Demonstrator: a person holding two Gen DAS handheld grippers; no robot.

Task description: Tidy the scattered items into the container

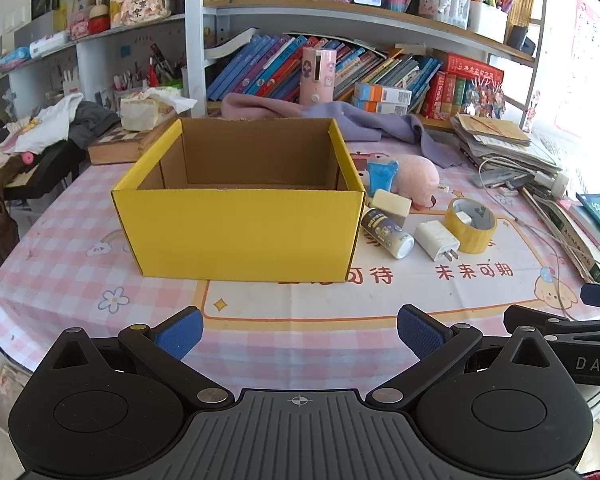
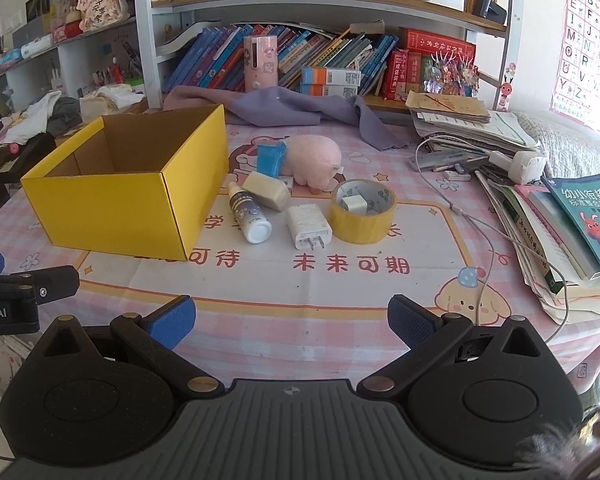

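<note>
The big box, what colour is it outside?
Yellow outside, plain brown inside; the box shows best in the left wrist view.

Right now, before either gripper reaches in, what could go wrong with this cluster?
The small bottle, lying on its side, may roll when nudged. The white charger lies right beside the tape roll, so open fingers could knock both. A small white piece sits inside the tape roll and could fall out when lifted.
</note>
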